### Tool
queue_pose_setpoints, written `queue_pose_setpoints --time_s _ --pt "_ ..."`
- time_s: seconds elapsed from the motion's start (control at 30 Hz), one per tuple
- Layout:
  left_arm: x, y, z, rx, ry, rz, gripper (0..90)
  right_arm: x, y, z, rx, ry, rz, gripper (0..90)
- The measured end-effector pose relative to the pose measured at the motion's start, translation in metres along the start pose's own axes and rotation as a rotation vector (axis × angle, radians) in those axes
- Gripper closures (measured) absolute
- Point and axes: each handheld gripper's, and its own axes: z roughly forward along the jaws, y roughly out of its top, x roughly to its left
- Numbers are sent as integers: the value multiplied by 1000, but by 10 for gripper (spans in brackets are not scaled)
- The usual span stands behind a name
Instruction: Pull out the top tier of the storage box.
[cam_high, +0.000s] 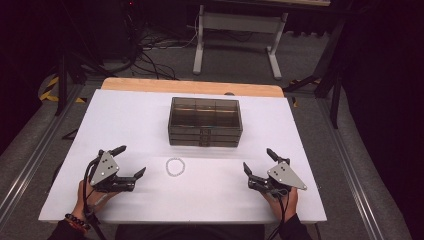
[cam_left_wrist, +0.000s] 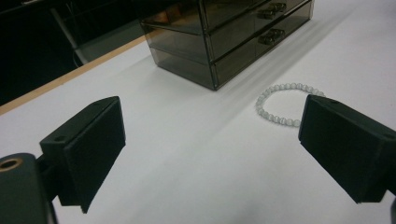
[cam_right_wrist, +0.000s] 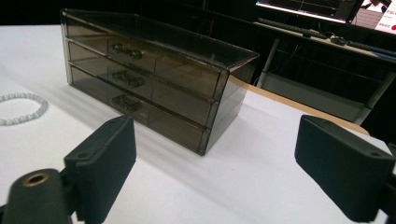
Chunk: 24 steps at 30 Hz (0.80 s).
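Plainly, with both jaws apart and empty, I'd pinch one side of the light, floppy, slippery white bead bracelet (cam_high: 175, 166) lying loose on the white table (cam_high: 125, 125).

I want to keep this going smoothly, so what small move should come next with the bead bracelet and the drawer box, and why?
Probably ease the left gripper toward the white bead bracelet and bring its open jaws down over the beads. Both grippers are open and hold nothing, the bracelet lies loose on the white table in front of the smoky drawer box, and it lies closer to the left gripper than to the right gripper.
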Motion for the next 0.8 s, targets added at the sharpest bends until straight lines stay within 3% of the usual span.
queue_pose_setpoints --time_s 0.3,0.4,0.43,0.57,0.7,0.73,0.8 --pt "-3 -4 0 14 0 -11 83 2 1 8 4 -13 -4 193" --pt "-5 -5 -3 22 6 -17 80 9 5 13 -6 -17 -16 212" --pt "-6 -5 -5 23 7 -18 79 16 10 19 -10 -14 -42 223" --pt "-8 -7 -8 32 20 -13 80 26 18 34 -21 -6 -57 250" --pt "-8 -10 -10 48 33 -15 79 42 24 62 12 -11 -102 292" --pt "-7 -10 -10 50 36 -10 79 42 24 62 12 -11 -102 292" --pt "-8 -11 -10 60 42 -12 78 52 28 75 -13 -3 -120 386"
